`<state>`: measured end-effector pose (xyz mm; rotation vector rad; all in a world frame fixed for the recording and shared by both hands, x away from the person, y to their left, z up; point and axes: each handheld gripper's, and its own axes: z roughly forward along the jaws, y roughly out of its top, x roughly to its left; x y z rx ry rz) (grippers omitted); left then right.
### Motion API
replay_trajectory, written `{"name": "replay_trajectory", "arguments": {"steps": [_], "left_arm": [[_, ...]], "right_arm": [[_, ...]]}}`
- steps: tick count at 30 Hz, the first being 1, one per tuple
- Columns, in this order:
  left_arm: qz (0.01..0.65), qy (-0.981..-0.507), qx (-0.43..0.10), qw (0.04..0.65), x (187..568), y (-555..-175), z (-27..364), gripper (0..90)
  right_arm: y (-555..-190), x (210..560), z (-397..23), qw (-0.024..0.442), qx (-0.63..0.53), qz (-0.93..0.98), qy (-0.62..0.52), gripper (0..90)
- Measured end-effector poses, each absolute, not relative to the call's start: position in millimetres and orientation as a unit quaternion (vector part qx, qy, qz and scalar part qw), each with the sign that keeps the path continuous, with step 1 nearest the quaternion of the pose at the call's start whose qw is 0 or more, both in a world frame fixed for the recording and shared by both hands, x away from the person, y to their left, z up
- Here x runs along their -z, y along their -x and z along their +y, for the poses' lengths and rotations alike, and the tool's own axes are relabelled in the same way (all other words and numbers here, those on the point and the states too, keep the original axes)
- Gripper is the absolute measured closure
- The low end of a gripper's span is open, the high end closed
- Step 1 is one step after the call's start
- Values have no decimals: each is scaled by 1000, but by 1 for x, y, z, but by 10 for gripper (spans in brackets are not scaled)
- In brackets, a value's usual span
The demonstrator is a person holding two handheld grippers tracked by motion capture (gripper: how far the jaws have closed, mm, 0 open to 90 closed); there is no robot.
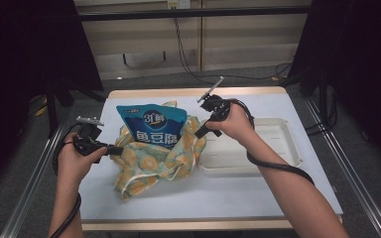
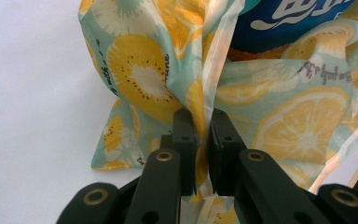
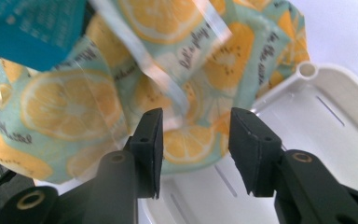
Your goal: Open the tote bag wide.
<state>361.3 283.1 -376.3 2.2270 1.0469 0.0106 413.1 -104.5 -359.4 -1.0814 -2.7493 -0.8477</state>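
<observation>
Worktop (image 1: 258, 193), then white tray (image 1: 283, 148) under the right hand-held gripper (image 3: 195, 140), jaws apart, empty. Lemon-print bag (image 1: 149, 163) ahead of it holds the blue pouch (image 1: 151, 124). Left hand-held gripper (image 2: 204, 135) pinches the bag's edge. Bagging step; next probably regrasp the opposite rim.

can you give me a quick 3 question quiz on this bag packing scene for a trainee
1. True or false: the left gripper is clamped on the lemon-print bag.
2. What stands in the bag? A) blue snack pouch B) glass bottle C) red box
3. What lies to the right of the bag in the high view?

Key: 1 true. 2 A, the blue snack pouch. 3 the white tray; the right gripper stands open in front of it.
</observation>
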Motion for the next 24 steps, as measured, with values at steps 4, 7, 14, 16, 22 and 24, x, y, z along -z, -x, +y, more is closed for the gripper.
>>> {"name": "replay_trajectory", "arguments": {"steps": [4, 7, 14, 16, 22, 24], "left_arm": [[401, -852, -3, 335, 377, -361, 283, 829], [403, -851, -3, 337, 377, -361, 283, 829], [402, -852, 2, 335, 380, -364, 281, 830], [403, -851, 2, 336, 381, -364, 281, 831], [407, -850, 5, 334, 387, -368, 284, 838], [409, -852, 5, 328, 389, -369, 285, 841]], "right_arm": [[-414, 361, -97, 39, 279, -892, 353, 522], [-416, 365, -93, 39, 282, -891, 355, 513], [-426, 373, -96, 30, 292, -881, 372, 756], [-429, 374, -98, 29, 299, -877, 376, 827], [-434, 382, -97, 35, 294, -875, 383, 891], [-435, 385, -95, 33, 290, -876, 384, 894]]}}
